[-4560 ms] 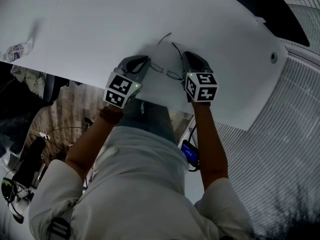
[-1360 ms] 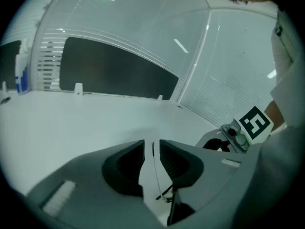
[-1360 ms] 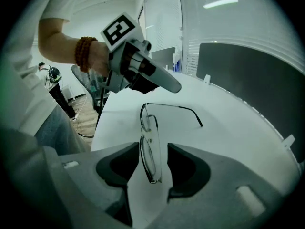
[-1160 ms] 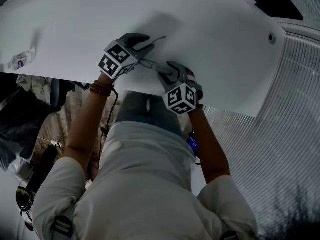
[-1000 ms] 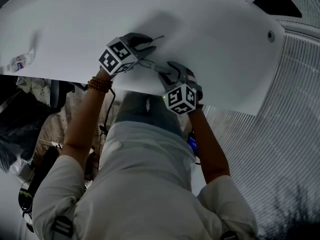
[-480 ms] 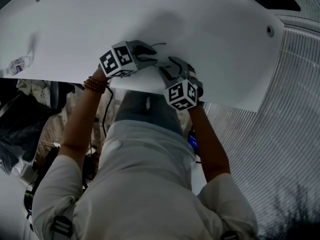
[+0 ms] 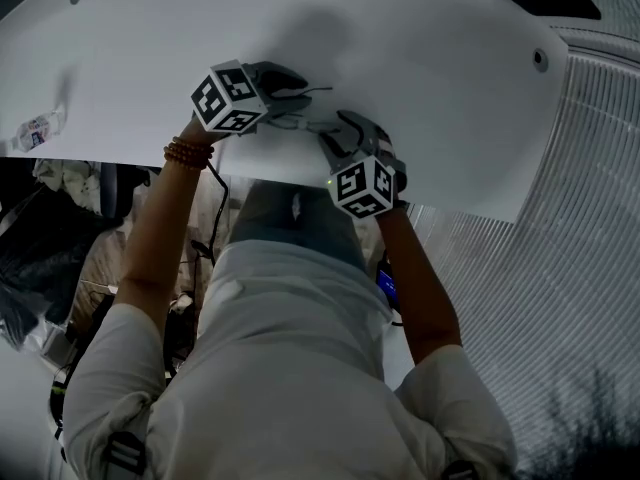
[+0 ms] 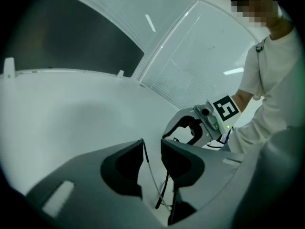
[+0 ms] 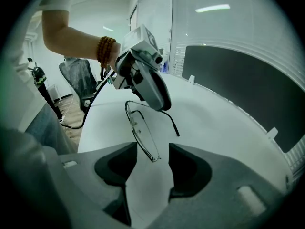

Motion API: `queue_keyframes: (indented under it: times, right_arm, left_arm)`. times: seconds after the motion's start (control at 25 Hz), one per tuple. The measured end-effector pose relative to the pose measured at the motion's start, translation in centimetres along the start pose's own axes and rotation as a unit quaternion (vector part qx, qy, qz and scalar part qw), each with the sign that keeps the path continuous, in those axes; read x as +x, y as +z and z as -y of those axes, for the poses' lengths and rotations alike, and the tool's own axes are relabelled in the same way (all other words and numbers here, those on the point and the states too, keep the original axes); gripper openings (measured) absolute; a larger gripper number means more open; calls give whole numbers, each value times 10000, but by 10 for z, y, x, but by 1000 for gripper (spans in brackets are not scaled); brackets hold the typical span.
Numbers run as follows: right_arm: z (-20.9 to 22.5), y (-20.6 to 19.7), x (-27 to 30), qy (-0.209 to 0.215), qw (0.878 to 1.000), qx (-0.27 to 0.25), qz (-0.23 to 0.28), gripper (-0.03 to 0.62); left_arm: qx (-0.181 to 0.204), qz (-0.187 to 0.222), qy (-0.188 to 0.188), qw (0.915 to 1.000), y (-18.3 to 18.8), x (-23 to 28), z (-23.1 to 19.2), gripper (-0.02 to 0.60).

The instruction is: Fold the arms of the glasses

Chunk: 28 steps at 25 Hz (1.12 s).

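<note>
Jaws of the right hand-held gripper point(image 9: 152, 151) stand apart, with the end of the glasses point(image 9: 142, 130) frame between them. The glasses sit by the near edge of the white surface point(image 7: 430, 58). Beyond, the left hand-held gripper point(image 8: 152, 147) — jaws narrowly parted — has one thin arm running through its gap, against one jaw.

No text can be read; only square black-and-white patterns (no letters) are carried by the marker cubes point(image 7: 228, 98).
</note>
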State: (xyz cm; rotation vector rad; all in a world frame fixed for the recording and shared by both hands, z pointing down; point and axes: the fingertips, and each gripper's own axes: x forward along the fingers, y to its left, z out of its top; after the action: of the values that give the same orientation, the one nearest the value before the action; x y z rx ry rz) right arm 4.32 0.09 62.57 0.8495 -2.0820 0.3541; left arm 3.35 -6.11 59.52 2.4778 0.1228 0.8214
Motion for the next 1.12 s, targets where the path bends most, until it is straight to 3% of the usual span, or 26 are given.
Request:
queue_keyframes:
  times: [0.12,0.52,0.76,1.12]
  right_arm:
    - [1,1,1,-10,10000,9,3,206]
    - [10,3,6,-22,9999,146,2,206]
    - [10,-3,7,39,9995,298,-64,206]
    - [28,1,12,43,9992,386,-32,206]
  left_arm:
    - [16,-321,-433,9985,-8,10,11,123]
    - [118,-712,-1138,9909,-17,25,36,122]
    - [92,-662,-1149,9911,-15,28,35,123]
    - [-60,-21,-446,9990,6,18,-6,120]
